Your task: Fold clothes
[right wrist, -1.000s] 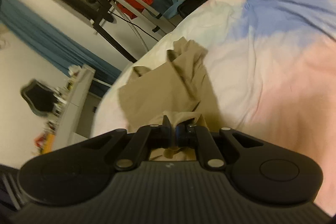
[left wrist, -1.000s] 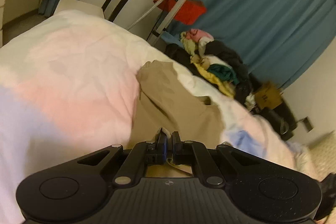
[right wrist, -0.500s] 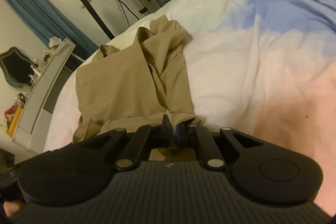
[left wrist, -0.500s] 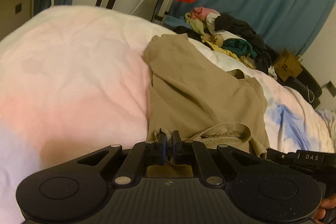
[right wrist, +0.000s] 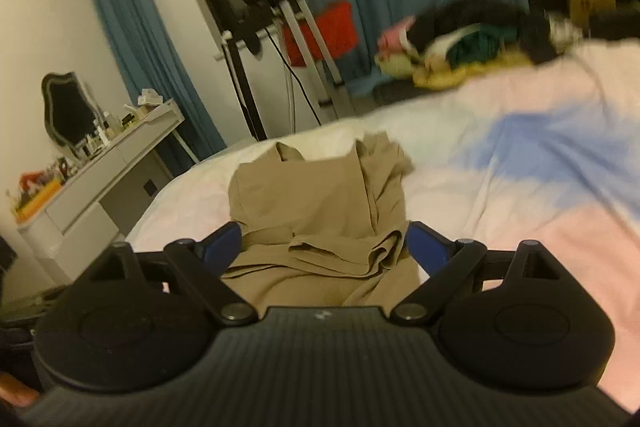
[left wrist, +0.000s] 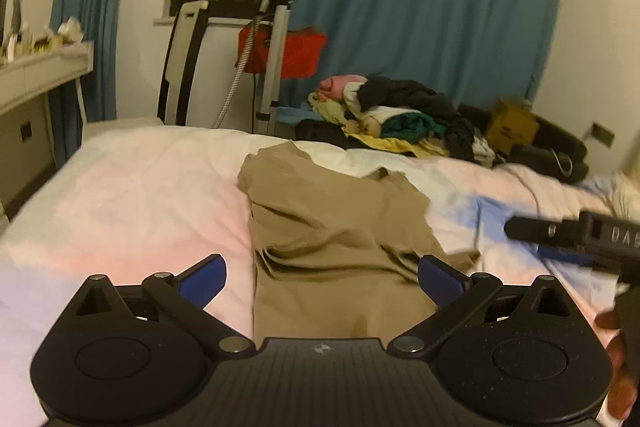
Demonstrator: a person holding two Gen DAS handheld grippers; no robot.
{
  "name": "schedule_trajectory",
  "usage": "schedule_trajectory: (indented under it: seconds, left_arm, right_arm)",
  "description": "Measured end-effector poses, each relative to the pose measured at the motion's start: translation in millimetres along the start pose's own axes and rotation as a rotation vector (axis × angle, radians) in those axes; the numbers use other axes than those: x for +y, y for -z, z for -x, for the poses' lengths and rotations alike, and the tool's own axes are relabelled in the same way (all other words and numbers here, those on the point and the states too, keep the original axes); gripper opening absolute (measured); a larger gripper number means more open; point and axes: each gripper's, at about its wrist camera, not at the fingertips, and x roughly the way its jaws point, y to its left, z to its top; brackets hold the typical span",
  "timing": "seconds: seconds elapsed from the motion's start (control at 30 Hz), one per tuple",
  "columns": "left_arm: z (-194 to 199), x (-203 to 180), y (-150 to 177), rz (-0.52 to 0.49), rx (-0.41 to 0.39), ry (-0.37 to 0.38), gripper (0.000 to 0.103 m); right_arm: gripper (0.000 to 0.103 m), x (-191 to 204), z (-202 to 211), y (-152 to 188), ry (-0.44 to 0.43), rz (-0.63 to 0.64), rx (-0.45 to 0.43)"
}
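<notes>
A tan garment (left wrist: 336, 235) lies rumpled on the bed, its near end folded over; it also shows in the right wrist view (right wrist: 320, 219). My left gripper (left wrist: 322, 277) is open and empty, just above the garment's near end. My right gripper (right wrist: 324, 247) is open and empty, over the same end from the other side. The right gripper's finger (left wrist: 560, 231) shows at the right edge of the left wrist view, above the sheet.
The bed sheet (left wrist: 132, 203) is pink, white and blue. A heap of mixed clothes (left wrist: 400, 115) lies at the far edge. A garment steamer stand (left wrist: 272, 39) and a red cloth (left wrist: 288, 51) stand behind the bed. A white dresser (right wrist: 104, 163) is at the left.
Both grippers were shut on the tan garment's edge. They have let it go and opened, and the garment now lies on the bed. Both views have levelled out.
</notes>
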Motion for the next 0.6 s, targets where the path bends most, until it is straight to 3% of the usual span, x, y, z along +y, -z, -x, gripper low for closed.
schedule_trajectory:
  seconds: [0.1, 0.2, 0.3, 0.4, 0.43, 0.47, 0.5, 0.53, 0.57, 0.6]
  left_arm:
    - [19, -9, 9, -0.007, 0.002, -0.014, 0.103]
    - [36, -10, 23, 0.031, 0.031, 0.026, 0.103]
    - [42, -1, 42, 0.132, 0.114, 0.079, 0.101]
    - [40, 9, 58, 0.230, 0.196, 0.115, 0.093]
    - [40, 11, 61, 0.241, 0.205, 0.113, 0.092]
    - [40, 11, 61, 0.236, 0.202, 0.102, 0.089]
    - [40, 11, 60, 0.223, 0.189, 0.086, 0.087]
    - [41, 9, 58, 0.205, 0.172, 0.070, 0.086]
    - [41, 8, 57, 0.190, 0.161, 0.058, 0.086]
    - [41, 6, 56, 0.178, 0.153, 0.049, 0.086]
  right_arm:
    - [0.091, 8, 22, 4, 0.010, 0.029, -0.029]
    - [0.091, 9, 38, 13, 0.017, 0.012, -0.027]
    - [0.091, 1, 47, 28, 0.005, -0.086, 0.020]
    - [0.090, -8, 49, 42, 0.002, -0.187, 0.081]
    - [0.083, -7, 50, 44, 0.015, -0.176, 0.081]
    - [0.058, -4, 51, 43, 0.029, -0.145, 0.075]
    - [0.045, -1, 51, 42, 0.041, -0.112, 0.064]
    - [0.021, 2, 51, 41, 0.052, -0.078, 0.053]
    - [0.013, 4, 52, 41, 0.064, -0.045, 0.042]
    - [0.013, 7, 52, 40, 0.075, -0.011, 0.031]
